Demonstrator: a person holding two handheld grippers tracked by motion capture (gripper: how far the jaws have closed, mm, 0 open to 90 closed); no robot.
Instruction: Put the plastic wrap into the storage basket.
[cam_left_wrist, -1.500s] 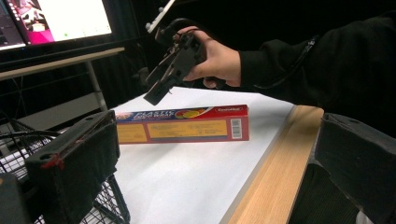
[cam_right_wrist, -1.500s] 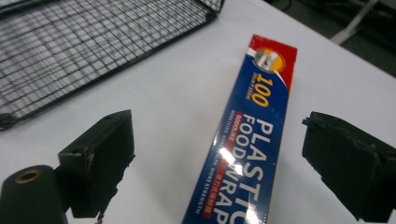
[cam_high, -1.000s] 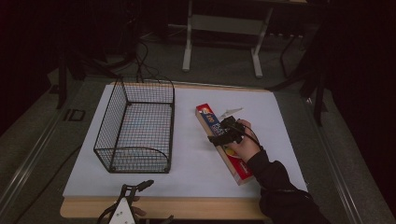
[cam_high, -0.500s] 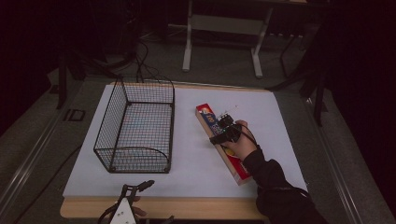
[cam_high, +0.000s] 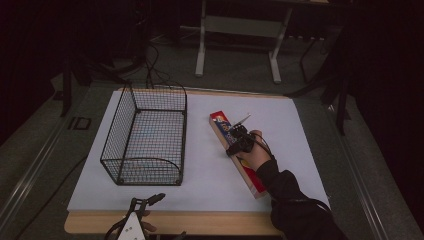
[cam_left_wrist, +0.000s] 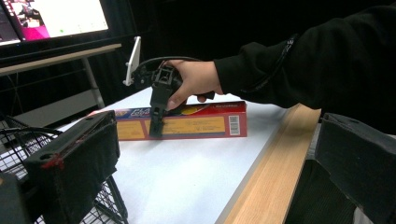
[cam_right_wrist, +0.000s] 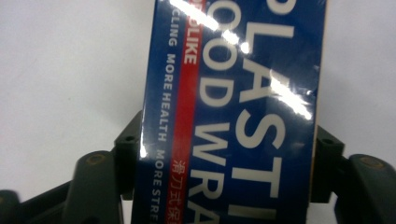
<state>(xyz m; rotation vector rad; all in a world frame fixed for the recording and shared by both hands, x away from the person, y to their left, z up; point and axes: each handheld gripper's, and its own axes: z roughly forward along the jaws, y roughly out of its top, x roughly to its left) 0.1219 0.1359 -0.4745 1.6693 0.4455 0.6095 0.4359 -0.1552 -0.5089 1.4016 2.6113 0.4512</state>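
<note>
Right gripper view has the box of plastic wrap (cam_right_wrist: 233, 107) running up between the right gripper's (cam_right_wrist: 224, 163) two jaws, which have just been closing and now pinch its long sides, pads against the cardboard. From the high view the box (cam_high: 222, 131) lies flat and slantwise on the right half of the desk (cam_high: 300, 150), its far end toward the middle, its near end toward the front right corner. Gripping it across the narrow width, about midway along, should keep it balanced for a lift. A wire basket (cam_high: 145, 137) stands well apart on the left half, open-topped, a likely destination. Left gripper (cam_high: 137, 220) rests at the front edge, jaws spread and holding nothing.
</note>
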